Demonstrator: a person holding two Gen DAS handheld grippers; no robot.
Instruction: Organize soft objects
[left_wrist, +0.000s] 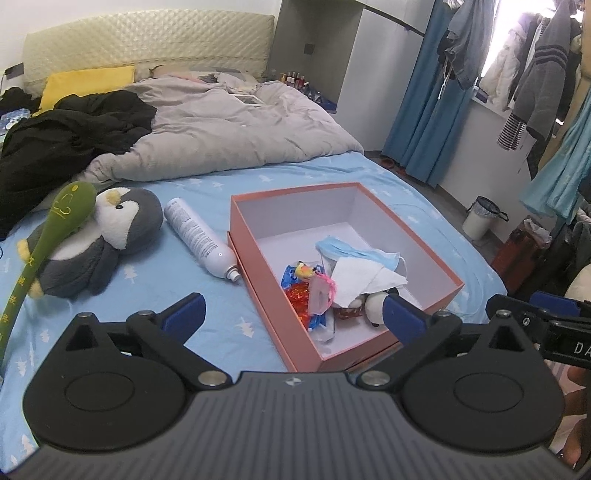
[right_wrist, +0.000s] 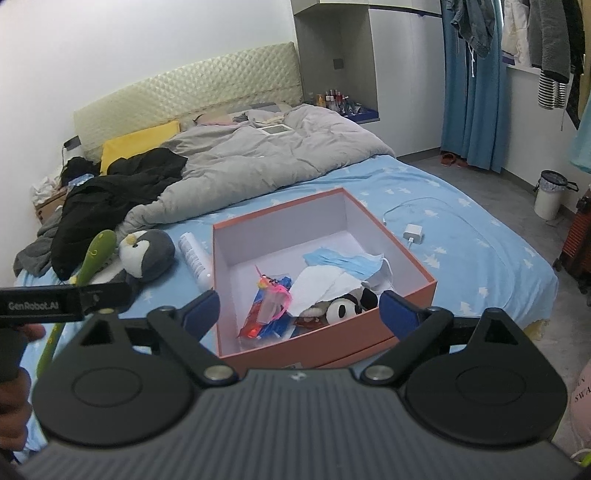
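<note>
A pink open box (left_wrist: 258, 273) (right_wrist: 406, 291) stands on the blue bed sheet. Inside lie a blue face mask (left_wrist: 351, 251) (right_wrist: 343, 260), white tissue (left_wrist: 358, 282) (right_wrist: 321, 284), a small panda plush (right_wrist: 351, 302) and colourful wrappers (left_wrist: 299, 295) (right_wrist: 266, 310). A grey penguin plush (left_wrist: 107, 240) (right_wrist: 147, 254) and a green soft stick (left_wrist: 48, 229) (right_wrist: 94, 254) lie left of the box. My left gripper (left_wrist: 293, 314) is open and empty above the box's near left corner. My right gripper (right_wrist: 299, 308) is open and empty over the box's near side.
A white spray can (left_wrist: 201, 240) (right_wrist: 194, 258) lies between penguin and box. A grey duvet (left_wrist: 229, 129) and black clothes (left_wrist: 62, 136) cover the bed's far half. A white charger (right_wrist: 413, 232) lies right of the box. A bin (right_wrist: 550, 194) stands on the floor.
</note>
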